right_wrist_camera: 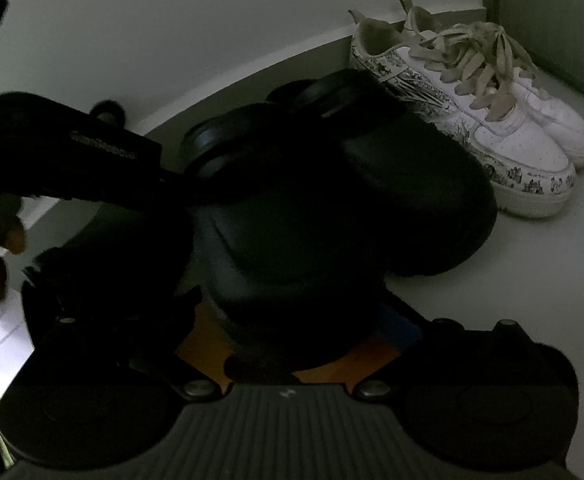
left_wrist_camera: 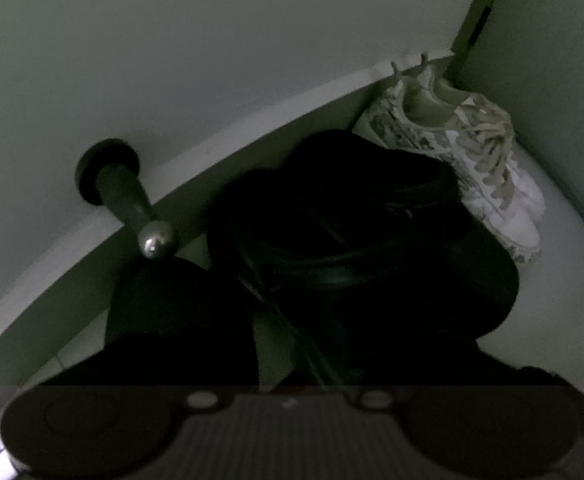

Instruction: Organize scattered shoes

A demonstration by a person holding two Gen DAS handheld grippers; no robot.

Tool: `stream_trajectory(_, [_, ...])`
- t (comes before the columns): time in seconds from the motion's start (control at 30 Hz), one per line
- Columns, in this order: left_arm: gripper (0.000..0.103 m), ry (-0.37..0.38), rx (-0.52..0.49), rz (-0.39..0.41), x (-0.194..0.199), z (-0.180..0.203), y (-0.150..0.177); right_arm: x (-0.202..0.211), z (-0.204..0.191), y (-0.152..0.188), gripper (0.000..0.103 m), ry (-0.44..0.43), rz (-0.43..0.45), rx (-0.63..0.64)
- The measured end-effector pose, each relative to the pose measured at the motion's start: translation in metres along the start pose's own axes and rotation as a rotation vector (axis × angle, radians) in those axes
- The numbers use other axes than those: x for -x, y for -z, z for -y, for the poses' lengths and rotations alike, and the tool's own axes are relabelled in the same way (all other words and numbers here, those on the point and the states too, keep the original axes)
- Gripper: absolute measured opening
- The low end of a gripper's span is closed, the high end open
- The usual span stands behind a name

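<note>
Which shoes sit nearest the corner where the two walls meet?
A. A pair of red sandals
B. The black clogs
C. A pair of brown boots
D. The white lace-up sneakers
D: the white sneakers stand side by side in the corner by the wall, with the black clogs beside them, farther from the corner.

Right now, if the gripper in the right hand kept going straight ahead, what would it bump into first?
Probably the near black rubber clog, which fills the view just ahead of the right gripper. Whether they already touch is too dark to tell.
</note>
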State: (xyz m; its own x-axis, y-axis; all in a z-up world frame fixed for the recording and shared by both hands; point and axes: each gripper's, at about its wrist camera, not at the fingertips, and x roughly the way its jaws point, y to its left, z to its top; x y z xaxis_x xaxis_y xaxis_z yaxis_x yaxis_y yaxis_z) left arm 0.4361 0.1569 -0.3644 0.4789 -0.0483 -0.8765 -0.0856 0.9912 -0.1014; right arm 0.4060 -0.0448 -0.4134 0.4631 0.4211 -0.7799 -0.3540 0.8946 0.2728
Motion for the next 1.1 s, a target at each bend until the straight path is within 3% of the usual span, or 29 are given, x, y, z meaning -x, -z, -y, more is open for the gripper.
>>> stream_trajectory(0.1, [0.058, 0.01, -0.003, -0.002, 0.002, 0.0, 0.007, -0.002, 0.006, 0.005, 0.101, 0.01, 0.005, -0.035])
stream_trajectory(0.23, [0.058, 0.003, -0.085, -0.059, -0.005, 0.011, 0.024, -0.001, 0.006, 0.01, 0.101, 0.014, 0.01, -0.048])
stream_trajectory(0.4, [0.073, 0.012, -0.144, -0.036, -0.005, 0.014, 0.029, 0.0, 0.0, 0.01, 0.101, 0.033, 0.011, -0.018])
stream_trajectory(0.6, [0.071, -0.006, -0.159, 0.052, 0.013, 0.01, 0.02, 0.008, -0.013, 0.004, 0.101, 0.074, 0.015, 0.062])
stream_trajectory(0.9, [0.07, -0.013, -0.079, 0.068, 0.006, -0.013, 0.01, 0.003, -0.024, -0.001, 0.103, 0.123, 0.026, 0.102])
stream_trajectory(1.1, [0.07, 0.024, -0.035, 0.102, 0.002, -0.024, 0.006, -0.001, -0.029, -0.002, 0.103, 0.124, 0.021, 0.119])
